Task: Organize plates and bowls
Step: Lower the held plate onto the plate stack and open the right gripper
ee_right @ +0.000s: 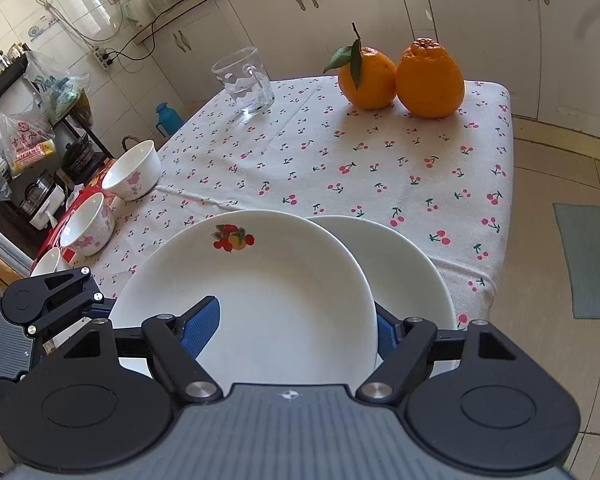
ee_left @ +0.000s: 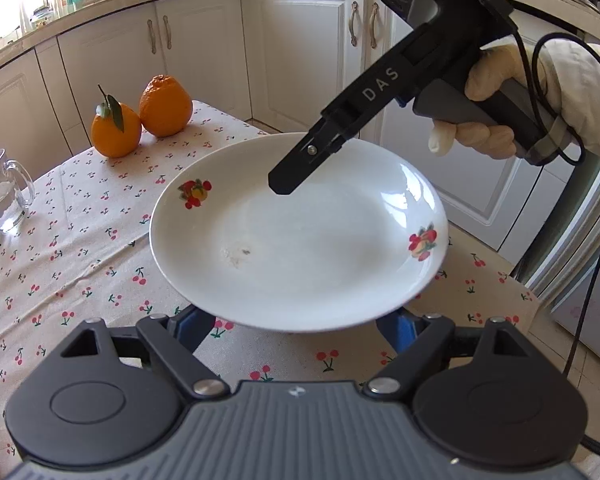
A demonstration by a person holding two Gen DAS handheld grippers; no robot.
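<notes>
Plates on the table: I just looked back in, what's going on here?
A person holds a gripper in each hand at the fruit-patterned plate, which overlaps a plain plate on the cherry tablecloth. The right gripper straddles its rim, one finger above, one behind; whether it grips is unclear. The left gripper has both fingers spread beneath the rim. Bowls wait nearby.

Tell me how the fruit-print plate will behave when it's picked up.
The plate looks rigid glazed ceramic, so probably stiff yet breakable if dropped. Its glossy, reflective surface suggests a slippery rim. Wide and shallow, it may tilt if held at one edge.
</notes>
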